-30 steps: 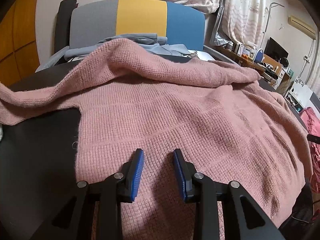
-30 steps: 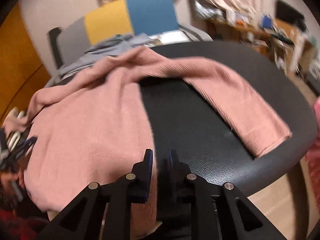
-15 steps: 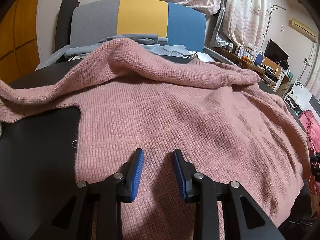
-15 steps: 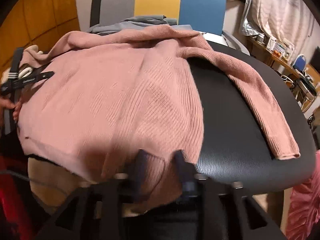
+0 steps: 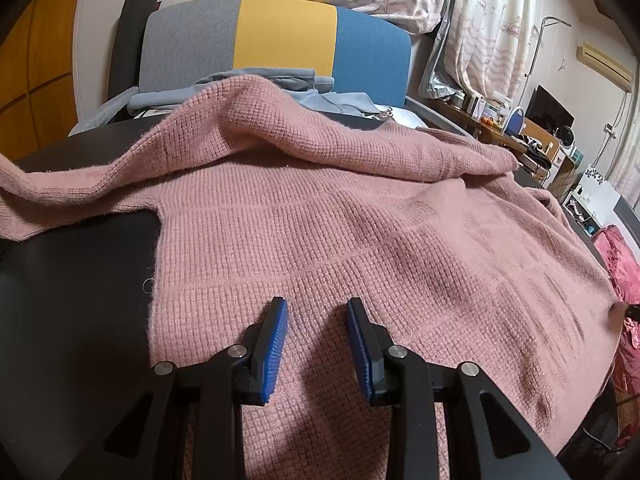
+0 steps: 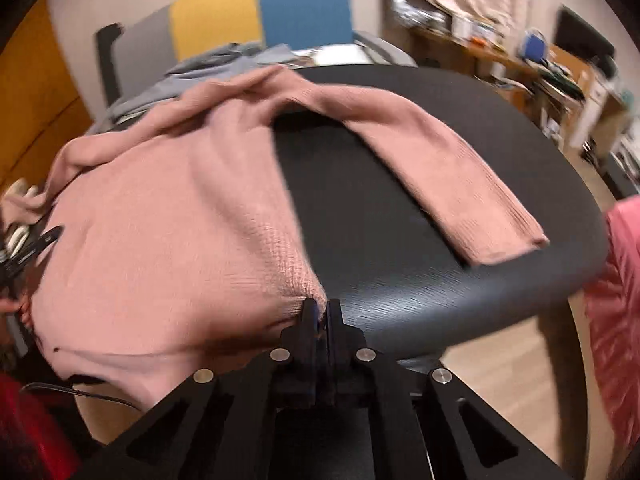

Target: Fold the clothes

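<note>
Two hand-held grippers at the near worktop (image 6: pixel 400 208) edge. Right hand-held gripper (image 6: pixel 321 309) pinched closed on the pink sweater's (image 5: pixel 340 248) near hem corner. Left hand-held gripper (image 5: pixel 316 316) gapes wide over the hem, gripping nothing. Sweater spread flat on the black worktop, one sleeve (image 6: pixel 452 176) toward the right edge. Grey-blue clothes (image 5: pixel 260 84) at the far edge, then a grey-yellow-blue chair back (image 5: pixel 280 36).
</note>
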A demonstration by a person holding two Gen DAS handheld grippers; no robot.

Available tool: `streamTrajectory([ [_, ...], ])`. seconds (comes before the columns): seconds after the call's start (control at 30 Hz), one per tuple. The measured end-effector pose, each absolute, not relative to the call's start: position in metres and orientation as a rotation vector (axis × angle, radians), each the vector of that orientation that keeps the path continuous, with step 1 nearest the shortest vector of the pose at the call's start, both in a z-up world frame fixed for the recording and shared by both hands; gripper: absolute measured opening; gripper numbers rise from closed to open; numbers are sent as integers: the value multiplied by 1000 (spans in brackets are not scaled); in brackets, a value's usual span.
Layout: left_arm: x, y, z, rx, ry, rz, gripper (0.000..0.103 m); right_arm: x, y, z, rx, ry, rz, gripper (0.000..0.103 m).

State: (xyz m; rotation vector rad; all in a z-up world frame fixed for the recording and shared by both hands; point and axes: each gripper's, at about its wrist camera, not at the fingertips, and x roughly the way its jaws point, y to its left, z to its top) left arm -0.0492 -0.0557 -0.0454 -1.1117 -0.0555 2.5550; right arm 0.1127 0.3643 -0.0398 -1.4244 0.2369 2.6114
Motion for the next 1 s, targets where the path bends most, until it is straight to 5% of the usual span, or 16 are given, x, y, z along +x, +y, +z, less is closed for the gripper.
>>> streamTrajectory([
  [0.17,-52,-57,-45,-1126,-68,2542,32,114,365,-62,-1565,425,2627,8],
  [0.4,-53,-56,-37,-1213,-82,2529,31,113,363,-14,-1277,433,2696,13],
  [0.53,-43,-61,-31,-1212,-50,2536,30,94,334,-7,-1268,282,2765,13],
  [0.6,-34,-74,-25,-1197,-100,2538,30,86,322,-11,-1305,249,2810,18],
  [0.63,-29,-84,-22,-1192,-143,2536,30,82,315,-13,-1324,231,2833,36],
  [0.7,-18,-103,-20,-1197,-230,2529,30,74,303,-17,-1361,196,2878,54],
  [0.87,12,-144,-29,-1287,-420,2452,29,51,267,-42,-1498,-25,2881,49],
  [1.0,32,-152,-39,-1325,-459,2434,29,43,269,-57,-1569,16,2801,52],
])
